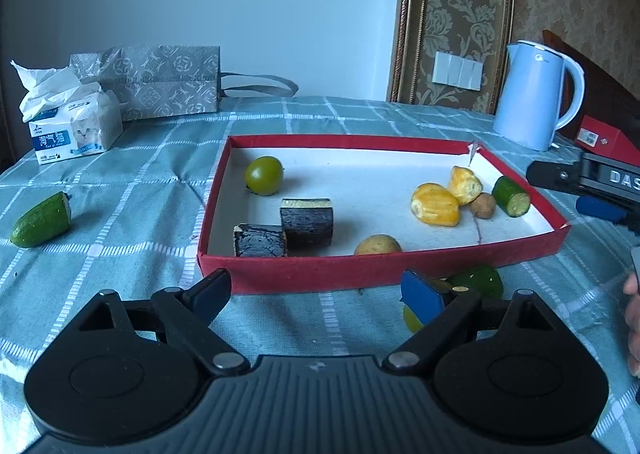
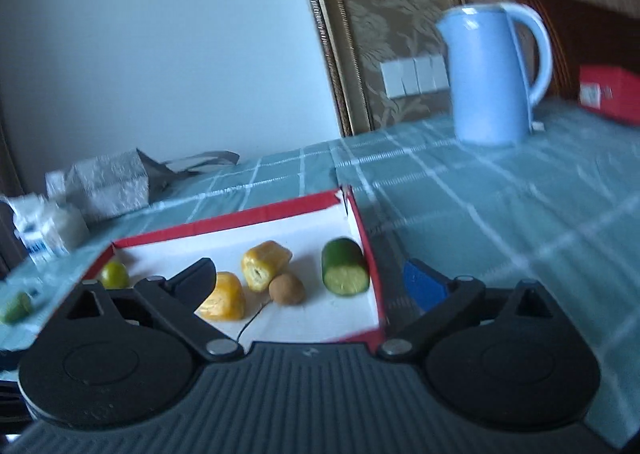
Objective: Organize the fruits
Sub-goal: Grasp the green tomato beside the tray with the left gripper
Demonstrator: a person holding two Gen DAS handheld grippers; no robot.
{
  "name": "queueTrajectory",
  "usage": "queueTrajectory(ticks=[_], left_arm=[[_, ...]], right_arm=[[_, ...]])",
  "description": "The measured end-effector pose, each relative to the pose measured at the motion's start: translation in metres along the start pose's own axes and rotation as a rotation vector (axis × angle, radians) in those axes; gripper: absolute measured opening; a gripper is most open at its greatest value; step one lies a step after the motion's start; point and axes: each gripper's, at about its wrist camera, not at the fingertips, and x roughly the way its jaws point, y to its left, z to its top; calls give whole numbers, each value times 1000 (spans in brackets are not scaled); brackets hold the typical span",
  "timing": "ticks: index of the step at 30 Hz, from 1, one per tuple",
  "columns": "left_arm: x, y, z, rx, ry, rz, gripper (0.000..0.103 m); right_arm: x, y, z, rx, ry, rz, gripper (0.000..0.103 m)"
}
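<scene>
Left-wrist view: my left tool (image 1: 316,290) hung open, nothing between its fingers, low over the checked tabletop (image 1: 132,222) just in front of the near wall of the red box (image 1: 304,270). Inside the box, L to R: a green round fruit (image 1: 264,175) near the far-left corner; two dark cut blocks (image 1: 285,231) touching each other near the front wall; a tan round fruit (image 1: 377,245) against the front wall; two yellow pieces (image 1: 446,196) side by side; a small brown round fruit (image 1: 483,205) touching the yellow ones; a cut cucumber piece (image 1: 511,197) by the right wall. Outside the box: a cucumber half (image 1: 41,220) lay well to the left on the cloth; a green fruit (image 1: 478,281) sat just in front of the box, partly hidden behind my left tool's right finger. My right tool (image 1: 584,184) showed at the right edge.

Right-wrist view (blurred): my right tool (image 2: 316,284) was open and empty, hovering at the box's near-right corner, w/ the right wall running between its fingers. Background: tissue pack (image 1: 76,130), grey bag (image 1: 160,80), blue kettle (image 1: 534,94), red carton (image 1: 608,140).
</scene>
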Motion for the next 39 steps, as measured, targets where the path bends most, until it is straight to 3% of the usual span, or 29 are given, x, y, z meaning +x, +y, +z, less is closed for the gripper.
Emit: queueTrajectory(ticks=[6, 9, 16, 19, 25, 37, 39], left_arm=[[-7, -6, -2, 27, -31, -11, 93], [-16, -8, -3, 30, -88, -15, 93], [-24, -21, -6, 90, -127, -80, 93], [-24, -29, -9, 126, -122, -111, 93], [-17, -40, -15, 182, -82, -91, 93], [-5, -36, -13, 149, -9, -84, 93], [-5, -38, -13, 145, -8, -84, 86]], right_arm=[[-12, -3, -13, -5, -10, -15, 102], [-16, 0, -15, -19, -19, -13, 103], [-19, 3, -16, -32, -22, -10, 103], [-19, 3, -16, -31, -12, -3, 103], [-17, 8, -18, -60, 10, 3, 103], [-17, 13, -20, -91, 15, -3, 103], [-18, 15, -21, -99, 4, -9, 103]])
